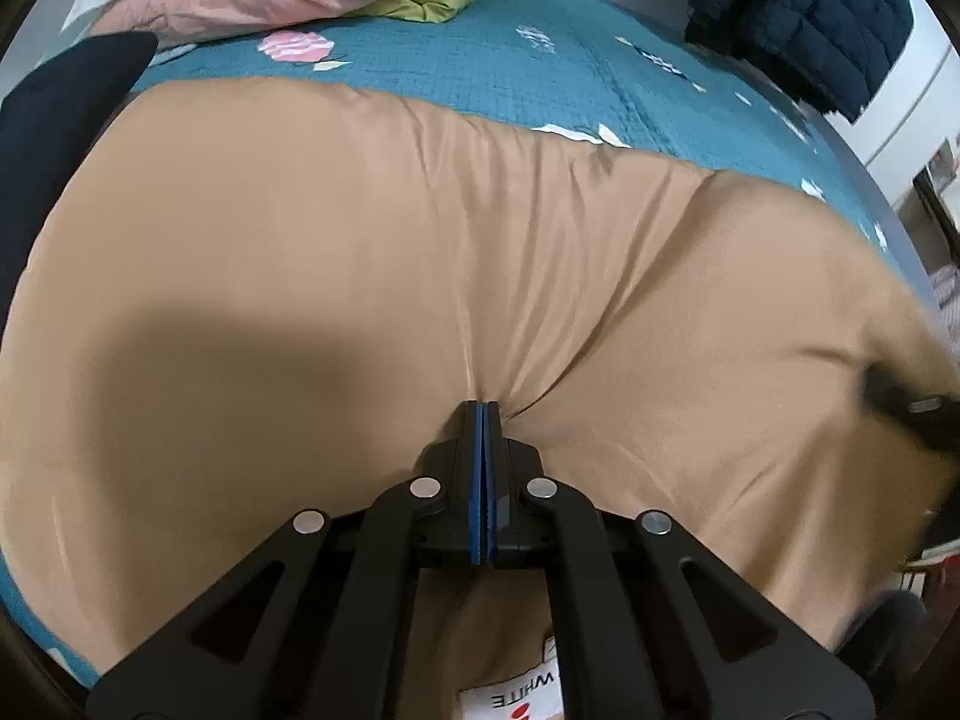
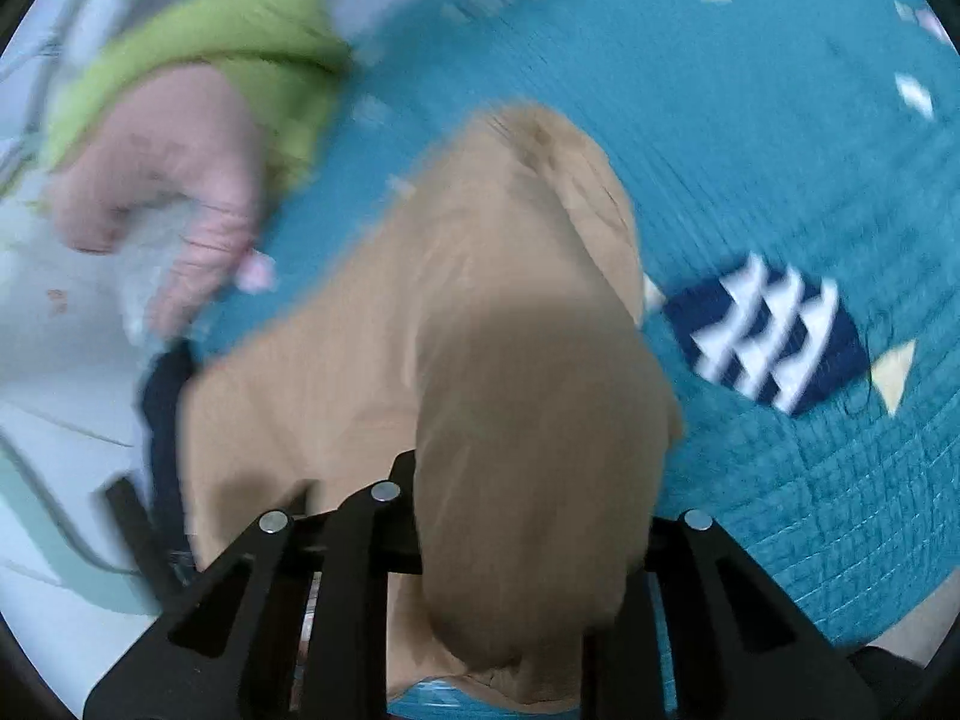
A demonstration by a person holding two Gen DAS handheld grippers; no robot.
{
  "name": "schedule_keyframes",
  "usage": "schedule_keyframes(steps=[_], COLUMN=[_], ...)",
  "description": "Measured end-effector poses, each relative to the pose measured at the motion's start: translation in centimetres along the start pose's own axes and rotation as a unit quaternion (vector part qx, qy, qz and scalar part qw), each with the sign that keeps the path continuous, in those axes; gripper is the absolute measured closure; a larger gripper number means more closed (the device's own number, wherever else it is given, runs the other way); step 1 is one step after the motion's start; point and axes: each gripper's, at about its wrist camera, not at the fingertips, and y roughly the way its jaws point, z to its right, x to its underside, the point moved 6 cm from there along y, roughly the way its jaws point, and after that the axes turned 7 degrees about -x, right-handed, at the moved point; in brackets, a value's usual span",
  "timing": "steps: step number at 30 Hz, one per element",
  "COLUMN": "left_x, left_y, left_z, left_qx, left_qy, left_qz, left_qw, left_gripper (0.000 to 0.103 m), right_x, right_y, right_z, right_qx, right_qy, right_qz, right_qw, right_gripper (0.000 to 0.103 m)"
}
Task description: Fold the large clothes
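2 grippers worked a tan garment point(image 1: 360, 252) spread across the teal quilted bedspread point(image 1: 540, 60). The left gripper point(image 1: 483, 414) was clenched on a pinch of its fabric, creases fanning out from the tips. A thick fold of the same cloth draped over the right gripper point(image 2: 516, 540) and hid its fingertips, so I could not tell whether it gripped. If that fold was only resting there, it could slide off mid-lift and spoil the fold.
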Motion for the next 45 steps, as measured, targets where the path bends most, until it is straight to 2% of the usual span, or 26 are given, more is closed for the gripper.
schedule_keyframes(steps=[3, 7, 9, 14, 17, 19, 20, 22, 24, 29, 34, 36, 40, 45], left_x=[0.1, 0.0, 0.0, 0.0, -0.1, 0.1, 0.1, -0.5, -1.1, -1.8, -0.8, -0.7, -0.1, -0.2], left_y=[-0.1, 0.0, -0.1, 0.0, -0.6, -1.9, -2.6, -4.8, -6.5, -9.0, -8.7, -8.5, -8.4, -8.6], left_z=[-0.1, -0.5, -0.6, -1.4, -2.3, -4.2, -5.1, -7.4, -9.1, -14.7, -19.3, -19.9, -20.0, -19.8], left_qx=[0.003, 0.02, 0.022, 0.044, 0.048, 0.049, 0.047, 0.022, 0.011, -0.047, -0.051, -0.058, -0.045, -0.043], left_qy=[0.002, -0.018, -0.018, -0.024, -0.026, -0.042, -0.046, -0.04, -0.035, -0.015, -0.033, -0.02, -0.017, -0.005], left_qz=[0.007, 0.012, 0.013, 0.01, -0.027, -0.066, -0.07, -0.053, -0.038, -0.014, -0.023, -0.016, -0.012, -0.004], left_qw=[1.0, 0.9996, 0.9995, 0.9987, 0.9981, 0.9958, 0.9954, 0.9975, 0.9986, 0.9987, 0.9979, 0.9979, 0.9988, 0.999], left_gripper=[0.103, 0.103, 0.103, 0.103, 0.103, 0.103, 0.103, 0.103, 0.103, 0.102, 0.102, 0.102, 0.102, 0.102], right_x=[0.1, 1.0, 1.6, 3.6, 3.9, 4.2, 4.5, 5.2, 6.1, 8.6, 11.0, 11.7, 12.4, 12.4], right_y=[-1.0, -0.4, 0.6, 3.5, 4.5, 4.6, 4.6, 5.7, 7.0, 10.5, 14.2, 15.5, 17.8, 17.8], right_z=[-5.1, -11.2, -13.8, -19.0, -21.0, -22.0, -22.2, -23.1, -23.7, -24.8, -25.3, -25.3, -24.9, -24.5], right_qx=[-0.013, -0.016, -0.021, 0.024, 0.049, 0.029, 0.025, 0.039, 0.055, 0.059, 0.067, 0.071, 0.078, 0.05], right_qy=[-0.06, -0.115, -0.143, -0.237, -0.263, -0.257, -0.255, -0.262, -0.269, -0.265, -0.261, -0.253, -0.237, -0.191], right_qz=[0.006, -0.001, -0.019, -0.081, -0.097, -0.109, -0.117, -0.13, -0.139, -0.165, -0.188, -0.195, -0.202, -0.205], right_qw=[0.998, 0.993, 0.989, 0.968, 0.959, 0.96, 0.96, 0.956, 0.951, 0.948, 0.944, 0.945, 0.947, 0.959], right_gripper=[0.085, 0.086, 0.086, 0.086, 0.086, 0.086, 0.086, 0.086, 0.086, 0.086, 0.085, 0.085, 0.083, 0.072])
